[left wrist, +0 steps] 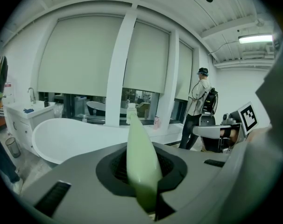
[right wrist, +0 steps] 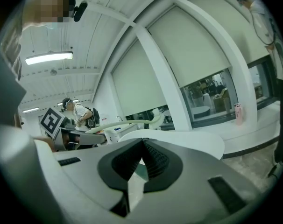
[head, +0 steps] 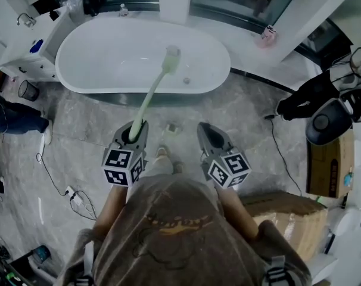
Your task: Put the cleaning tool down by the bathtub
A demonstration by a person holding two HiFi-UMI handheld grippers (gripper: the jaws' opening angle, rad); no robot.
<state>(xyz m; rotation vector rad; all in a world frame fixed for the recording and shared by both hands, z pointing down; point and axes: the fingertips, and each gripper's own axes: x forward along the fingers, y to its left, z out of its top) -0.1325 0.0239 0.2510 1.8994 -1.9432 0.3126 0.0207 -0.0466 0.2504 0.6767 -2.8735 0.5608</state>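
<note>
The left gripper [head: 133, 134] is clenched on the thick butt end of a pale green, long-handled plastic cleaning brush [head: 151, 94]. The left gripper view shows the handle wedged between the dark ribbed pads [left wrist: 175, 164], with both jaws pressing its sides. From there the handle runs forward and slightly to the right. It is held off the floor, and its whitish bristle head [head: 171, 57] is out over the basin of the white oval freestanding bathtub [head: 79, 79].

The right gripper [head: 209, 134] sits level with the left one, just to its right and apart from the brush. Its jaws are drawn together at the tips and hold nothing.

Below both grippers is grey marbled stone floor [head: 240, 112]. A small pale object [head: 171, 128], too small to identify, lies on it between them. The tub stands across the floor ahead, against a white window ledge carrying a pink bottle [head: 267, 36]. A small black bin [head: 28, 90] stands by the tub's left end. A brown cardboard box [head: 293, 219] is on the right, and a person in dark trousers [head: 305, 97] stands beyond it.
</note>
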